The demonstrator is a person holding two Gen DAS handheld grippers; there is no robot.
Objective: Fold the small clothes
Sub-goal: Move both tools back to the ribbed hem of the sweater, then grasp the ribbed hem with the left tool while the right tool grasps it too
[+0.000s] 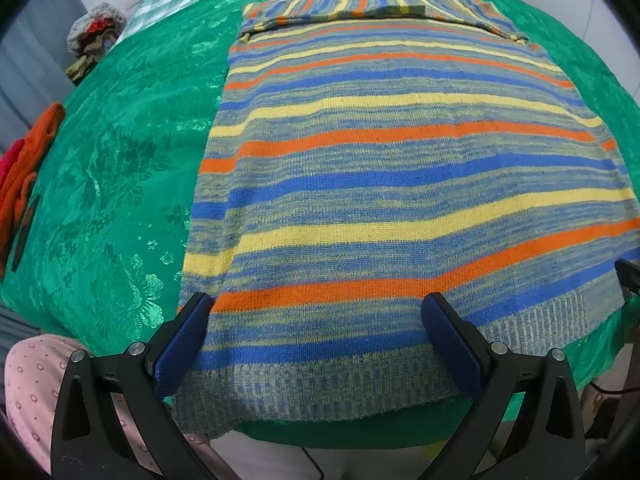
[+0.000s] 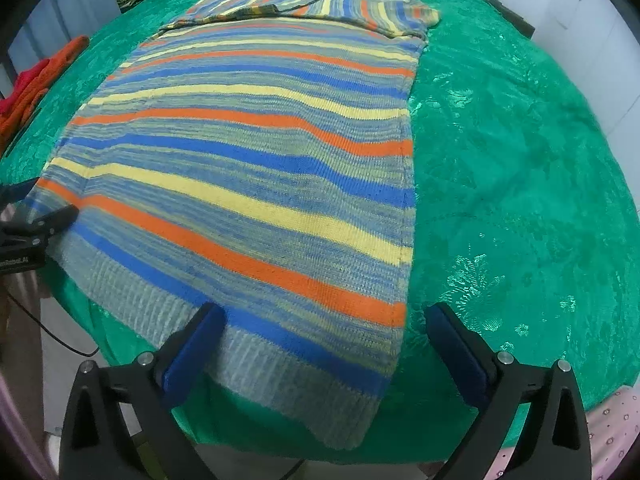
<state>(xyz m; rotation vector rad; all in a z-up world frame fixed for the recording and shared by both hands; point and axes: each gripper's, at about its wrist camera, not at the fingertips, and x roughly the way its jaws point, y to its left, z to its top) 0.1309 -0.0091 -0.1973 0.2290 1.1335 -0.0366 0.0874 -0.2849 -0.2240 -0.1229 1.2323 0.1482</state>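
Left wrist view: the left gripper [image 1: 320, 320] hangs over the near hem of one striped knit sweater [image 1: 392, 168], jaws spread wide with nothing pinched. Its two blue pads straddle the hem's left part, the left pad at the sweater's left edge and the right pad over the ribbing further in; whether they touch the knit I cannot tell. The sweater lies flat on a green floral-patterned cloth [image 1: 112, 184] covering the table, its hem overhanging the near edge. Both sleeves are folded across the chest at the far end. The knit carries horizontal bands of orange, yellow, blue and mottled grey-blue, with a ribbed grey hem. At the far left lie orange-red garments [image 1: 24, 184]; one tip of the right gripper [image 1: 630, 276] shows at the right edge.

Right wrist view: the right gripper [image 2: 326, 326] stands fully open, empty, over the hem's right corner. Its left pad is over the ribbed hem; its right pad is over bare green cloth [image 2: 520, 184] just beside the sweater's [image 2: 256, 168] right edge. The left gripper [image 2: 36, 224] appears at the sweater's far-left hem corner. Pink dotted fabric [image 2: 612, 428] shows at the lower right.
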